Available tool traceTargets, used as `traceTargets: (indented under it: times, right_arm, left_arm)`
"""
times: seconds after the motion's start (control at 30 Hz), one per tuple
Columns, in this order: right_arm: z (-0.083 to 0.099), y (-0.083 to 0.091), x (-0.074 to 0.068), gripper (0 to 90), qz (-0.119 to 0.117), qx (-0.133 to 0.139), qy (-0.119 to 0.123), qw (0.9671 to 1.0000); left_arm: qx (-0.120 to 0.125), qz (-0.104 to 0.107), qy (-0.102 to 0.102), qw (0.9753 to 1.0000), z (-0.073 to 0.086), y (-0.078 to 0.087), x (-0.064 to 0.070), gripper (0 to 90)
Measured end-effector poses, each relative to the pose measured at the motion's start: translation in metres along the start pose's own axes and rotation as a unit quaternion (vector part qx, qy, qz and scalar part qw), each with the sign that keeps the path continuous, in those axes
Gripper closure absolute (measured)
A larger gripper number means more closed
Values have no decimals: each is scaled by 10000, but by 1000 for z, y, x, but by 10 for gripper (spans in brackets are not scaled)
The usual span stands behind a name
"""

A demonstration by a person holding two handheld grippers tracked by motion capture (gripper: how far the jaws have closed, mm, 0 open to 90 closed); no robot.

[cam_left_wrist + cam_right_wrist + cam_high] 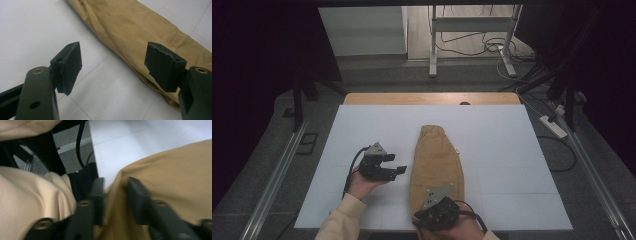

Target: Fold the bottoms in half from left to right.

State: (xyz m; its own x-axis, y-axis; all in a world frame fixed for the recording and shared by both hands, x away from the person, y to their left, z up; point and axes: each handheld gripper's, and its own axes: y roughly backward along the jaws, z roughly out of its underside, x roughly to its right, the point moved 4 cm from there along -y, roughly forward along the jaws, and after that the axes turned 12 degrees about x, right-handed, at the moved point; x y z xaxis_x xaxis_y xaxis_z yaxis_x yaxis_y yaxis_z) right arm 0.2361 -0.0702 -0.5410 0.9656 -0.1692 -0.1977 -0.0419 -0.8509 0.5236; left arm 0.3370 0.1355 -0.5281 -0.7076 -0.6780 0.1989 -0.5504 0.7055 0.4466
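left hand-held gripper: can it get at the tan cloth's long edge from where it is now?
Probably yes. The left hand-held gripper is open beside the tan cloth, with bare white table between the jaws and the fold. The right hand-held gripper pinches the near end, out of its way.

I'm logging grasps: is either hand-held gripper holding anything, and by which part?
The right hand-held gripper pinches the tan cloth at its near edge. The left hand-held gripper is open, holding nothing.

plain mustard-tan cloth (437, 162) on a white bench (492, 135) with a wooden far edge; both tools black.
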Motion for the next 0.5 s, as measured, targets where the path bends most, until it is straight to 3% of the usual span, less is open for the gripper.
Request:
traceTargets:
  times: [0.1,0.23,0.5]
  right_arm:
    - [-5,12,8,505,129,262,-129,9995]
    - [-9,29,27,463,590,511,-228,9967]
    - [-5,50,60,443,1178,584,-333,9908]
  left_arm:
    - [16,10,-4,10000,0,0,-1,294]
    - [18,37,-16,10000,-1,0,-1,294]
    - [11,96,-52,9999,-2,-2,0,294]
